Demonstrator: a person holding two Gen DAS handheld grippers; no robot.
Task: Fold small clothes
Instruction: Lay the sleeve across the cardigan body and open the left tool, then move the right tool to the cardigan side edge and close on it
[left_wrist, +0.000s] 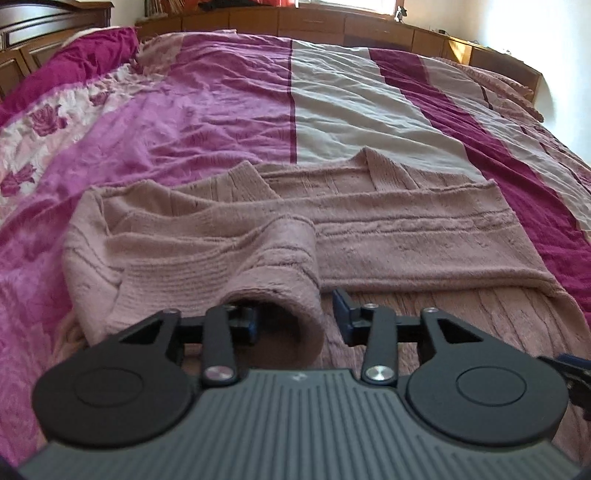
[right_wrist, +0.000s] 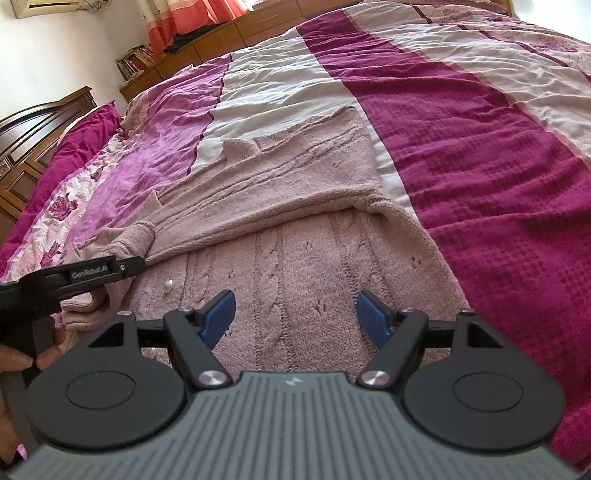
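Observation:
A dusty-pink knitted sweater (left_wrist: 388, 236) lies spread on the bed, with one sleeve folded across its body. In the left wrist view my left gripper (left_wrist: 295, 317) is open, and the sleeve cuff (left_wrist: 280, 280) curls between its blue fingers, the left finger partly inside the cuff opening. In the right wrist view my right gripper (right_wrist: 295, 317) is open and empty just above the cable-knit body of the sweater (right_wrist: 303, 251). The left gripper (right_wrist: 92, 275) shows there at the left edge, at the sleeve cuff (right_wrist: 129, 240).
The bed has a striped magenta, purple and cream cover (left_wrist: 332, 110) with a rose-print pillow area (left_wrist: 44, 129) at the left. A wooden headboard and shelf (left_wrist: 332, 22) run along the far side. A small white button (right_wrist: 168, 285) lies on the sweater.

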